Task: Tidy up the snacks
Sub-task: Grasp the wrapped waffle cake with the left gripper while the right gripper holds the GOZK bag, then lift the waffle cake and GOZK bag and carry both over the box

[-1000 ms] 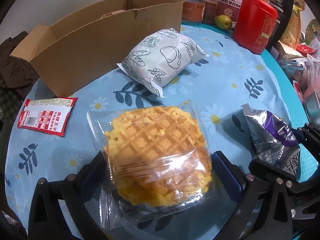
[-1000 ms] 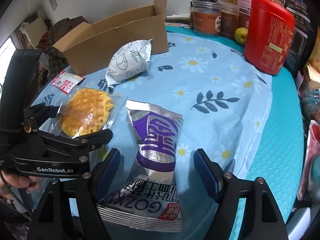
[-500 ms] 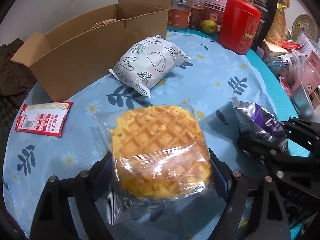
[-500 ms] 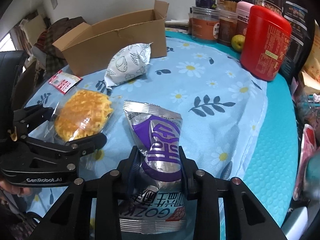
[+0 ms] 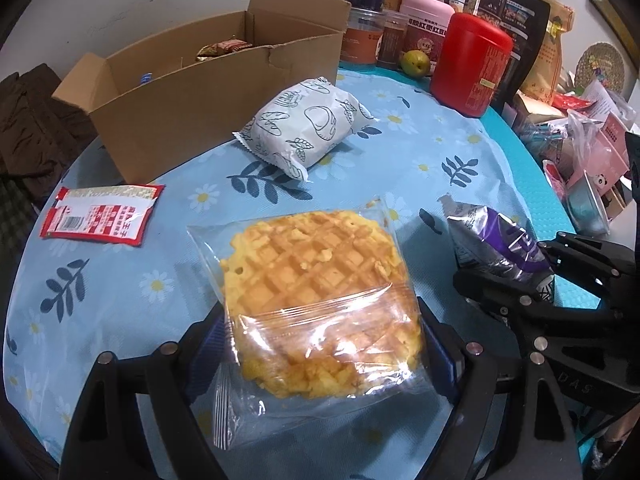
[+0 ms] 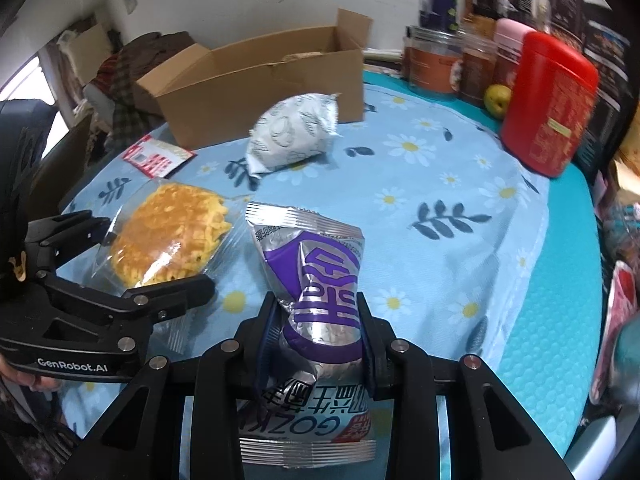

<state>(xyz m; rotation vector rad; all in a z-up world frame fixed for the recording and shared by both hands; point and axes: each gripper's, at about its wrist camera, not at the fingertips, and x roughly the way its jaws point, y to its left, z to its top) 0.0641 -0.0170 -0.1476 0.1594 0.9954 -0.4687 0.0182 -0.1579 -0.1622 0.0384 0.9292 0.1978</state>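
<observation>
1. While both packets hang above the floral tablecloth (image 5: pixel 460 152), the left gripper (image 5: pixel 320 344) clamps the waffle packet (image 5: pixel 320 292) between its pads.
2. Right gripper (image 6: pixel 318 328) pinches the purple-silver snack bag (image 6: pixel 320 280) at mid-body.
3. Cardboard box (image 5: pixel 208 92) sits beyond.

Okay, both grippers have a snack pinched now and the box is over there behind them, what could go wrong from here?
1. The left gripper squeezes the waffle pack; the waffle may crumble.
2. The right gripper pinches the purple foil bag at its crumpled middle; slick foil could slip.
3. The white bread pack lies before the cardboard box; a low carry might knock it.
</observation>
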